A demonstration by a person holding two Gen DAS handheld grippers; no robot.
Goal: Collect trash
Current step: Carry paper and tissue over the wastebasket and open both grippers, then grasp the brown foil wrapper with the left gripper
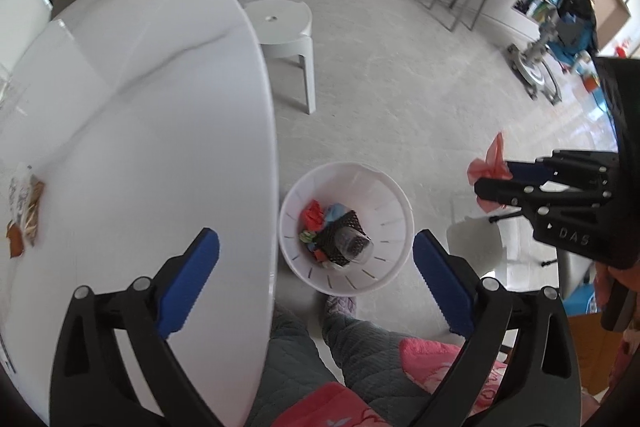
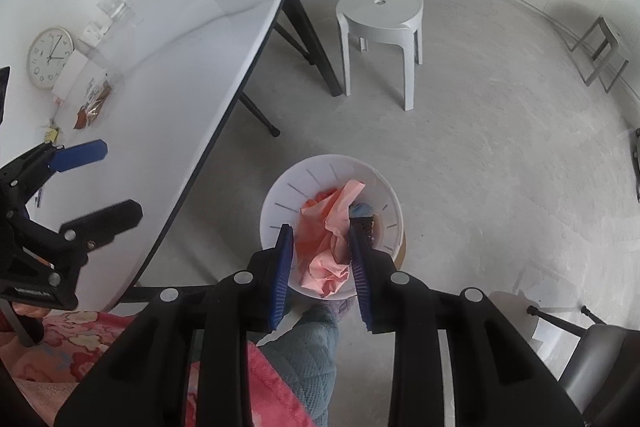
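From the left wrist, the left gripper (image 1: pixel 316 263) stood spread wide with nothing between its blue pads (image 1: pixel 188 281), one pad over the edge of the white table (image 1: pixel 140 107) and the other over the floor. Between them, lower down on the floor just beside the table's edge, sat the white waste bin (image 1: pixel 347 229). In it lay crumpled scraps of red, light blue and green, a dark mesh-patterned piece and a clear plastic cup (image 1: pixel 354 247) on its side. Near the table's left edge lay an opened snack wrapper (image 1: pixel 25 209); its print was too blurred to read. At the right, the right gripper (image 1: pixel 494 183) pinched a pink crumpled bag (image 1: pixel 489 165), most of it hidden behind the black jaws. The person's quilted grey legs (image 1: pixel 348 343) showed below, cut off by the frame.

From the right wrist, the right gripper (image 2: pixel 322 269) was nearly pressed together on the pink crumpled bag (image 2: pixel 330 239), a thin, wrinkled sheet bunched between the pads and held straight above the waste bin (image 2: pixel 384 195). The bag covered most of the bin's contents; only a little blue and dark mesh peeked out beside the right pad. At the left edge the left gripper (image 2: pixel 114 183) hung over the table (image 2: pixel 168 75), its fingers well apart and empty. Farther in on the table lay the snack wrapper (image 2: pixel 94 101) and a round clock (image 2: pixel 50 58); the smaller clutter near them was hard to make out. A white stool (image 2: pixel 380 23) stood on the floor beyond the table.
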